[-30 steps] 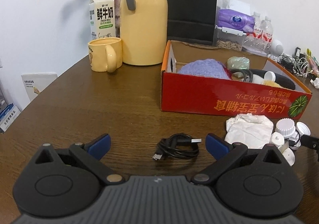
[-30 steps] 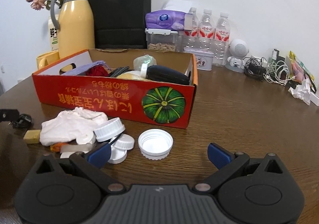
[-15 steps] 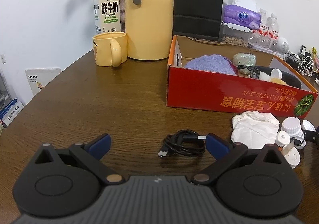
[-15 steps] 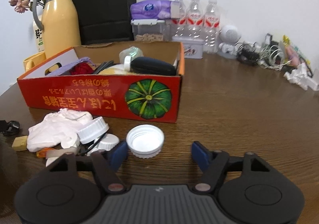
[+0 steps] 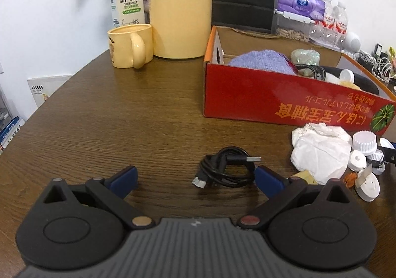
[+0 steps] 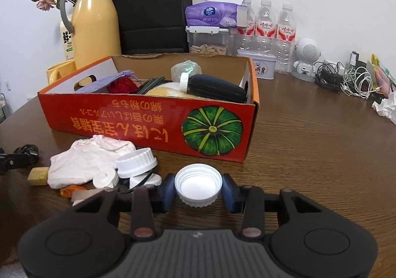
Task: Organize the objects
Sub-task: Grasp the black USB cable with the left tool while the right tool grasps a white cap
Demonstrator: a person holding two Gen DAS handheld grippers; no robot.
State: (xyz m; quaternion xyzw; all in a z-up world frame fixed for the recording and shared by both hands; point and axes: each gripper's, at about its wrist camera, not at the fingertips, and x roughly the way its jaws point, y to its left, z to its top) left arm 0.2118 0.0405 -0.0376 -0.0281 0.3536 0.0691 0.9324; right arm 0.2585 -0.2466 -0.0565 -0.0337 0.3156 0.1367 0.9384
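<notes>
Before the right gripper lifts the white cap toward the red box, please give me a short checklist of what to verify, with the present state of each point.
1. Right gripper closed on the open white cap, a finger on each side: ok.
2. Cap clear of the neighbouring ribbed cap and white cloth: ok, a gap shows.
3. Firmness of the grip: cannot tell.
4. Free space in the red box for the cap: cannot tell; it already holds many items.
5. Left gripper open and off the carry path: ok; it hovers at the black cable.
6. Cable not yet gripped: ok.
</notes>
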